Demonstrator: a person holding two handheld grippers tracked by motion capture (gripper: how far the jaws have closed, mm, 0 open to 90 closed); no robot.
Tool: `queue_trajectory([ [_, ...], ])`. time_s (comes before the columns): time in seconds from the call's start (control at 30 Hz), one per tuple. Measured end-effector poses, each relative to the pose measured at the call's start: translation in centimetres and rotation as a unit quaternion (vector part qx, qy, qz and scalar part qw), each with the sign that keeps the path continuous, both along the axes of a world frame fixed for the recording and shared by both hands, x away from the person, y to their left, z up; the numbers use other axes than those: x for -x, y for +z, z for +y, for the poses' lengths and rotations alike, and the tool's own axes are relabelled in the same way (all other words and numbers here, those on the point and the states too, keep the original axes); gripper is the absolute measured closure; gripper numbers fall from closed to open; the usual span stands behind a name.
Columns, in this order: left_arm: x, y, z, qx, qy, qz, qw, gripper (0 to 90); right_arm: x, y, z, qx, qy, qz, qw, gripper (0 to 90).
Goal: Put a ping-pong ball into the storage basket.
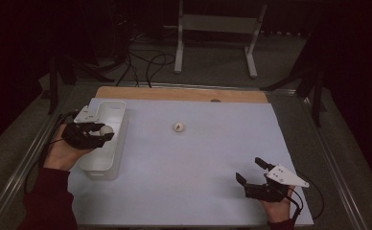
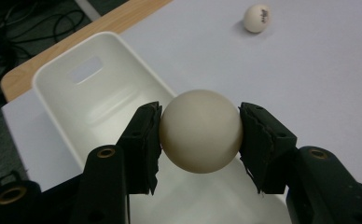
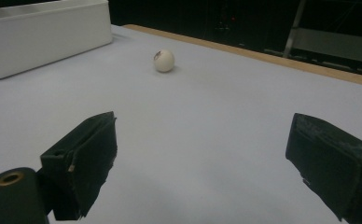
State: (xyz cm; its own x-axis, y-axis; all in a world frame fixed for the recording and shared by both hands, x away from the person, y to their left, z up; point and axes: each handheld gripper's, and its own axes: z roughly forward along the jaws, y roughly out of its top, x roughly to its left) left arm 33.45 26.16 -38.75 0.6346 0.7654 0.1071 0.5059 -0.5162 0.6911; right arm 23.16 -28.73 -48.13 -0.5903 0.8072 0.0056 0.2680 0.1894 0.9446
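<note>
My left gripper (image 2: 200, 135) is shut on a cream ball (image 2: 200, 131), its pads pressing both sides. It holds that ball (image 1: 107, 130) above the white bin (image 1: 108, 110) at the table's left; my left gripper (image 1: 106, 133) reaches in from the bin's left side. A second white ball (image 1: 179, 126) with a dark mark lies on the pale table sheet near the middle back, also seen as the marked ball (image 2: 257, 18) and the far ball (image 3: 163, 60). My right gripper (image 1: 250, 169) rests near the front right, jaws wide apart with nothing between them (image 3: 202, 154).
The white bin (image 2: 95, 93) has a handle slot in its far wall and looks bare inside. A wooden strip (image 1: 179, 93) edges the table's back. Cables and a white stand's legs (image 1: 217, 43) lie on the floor beyond. The bin's side (image 3: 44, 37) shows far left.
</note>
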Motion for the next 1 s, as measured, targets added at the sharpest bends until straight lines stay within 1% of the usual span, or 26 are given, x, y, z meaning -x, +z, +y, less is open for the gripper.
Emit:
queue_trajectory([
  [0.17, 0.18, 0.02, 0.57, -0.003, 0.007, -0.002, 1.0, 50.4, 0.0, 0.0, 0.01, 0.0, -0.001, 0.001, 1.0, 8.5],
  [0.23, 0.2, -0.02, 0.73, -0.002, 0.014, -0.003, 0.9999, 49.8, 0.01, 0.0, 0.01, 0.0, -0.001, 0.001, 1.0, 8.5],
  [0.3, 0.21, -0.02, 0.8, 0.001, 0.021, -0.005, 0.9998, 43.2, -0.01, 0.0, 0.0, 0.0, 0.0, 0.0, 1.0, 8.5],
  [0.4, 0.21, 0.02, 0.74, 0.001, 0.027, -0.01, 0.9996, 28.2, 0.01, 0.01, 0.02, 0.0, -0.001, 0.001, 1.0, 8.5],
  [0.43, 0.15, 0.05, 0.63, 0.004, 0.032, -0.011, 0.9994, 28.2, 0.02, 0.0, 0.03, 0.0, -0.001, 0.001, 1.0, 8.5],
  [0.47, 0.11, 0.05, 0.58, 0.004, 0.034, -0.011, 0.9994, 20.8, 0.0, -0.01, 0.04, 0.0, -0.001, 0.001, 1.0, 8.5],
  [0.53, 0.0, 0.04, 0.47, 0.005, 0.038, -0.012, 0.9992, 15.5, 0.01, -0.01, 0.04, 0.0, -0.001, 0.001, 1.0, 8.5],
  [0.93, -0.23, 0.18, 0.02, 0.021, 0.043, -0.014, 0.9988, 5.7, -0.01, -0.03, 0.04, 0.0, -0.001, 0.001, 1.0, 8.5],
  [1.0, -0.26, 0.12, -0.15, 0.02, 0.041, -0.013, 0.9989, 4.7, -0.01, -0.03, 0.05, 0.0, -0.001, 0.001, 1.0, 8.5],
])
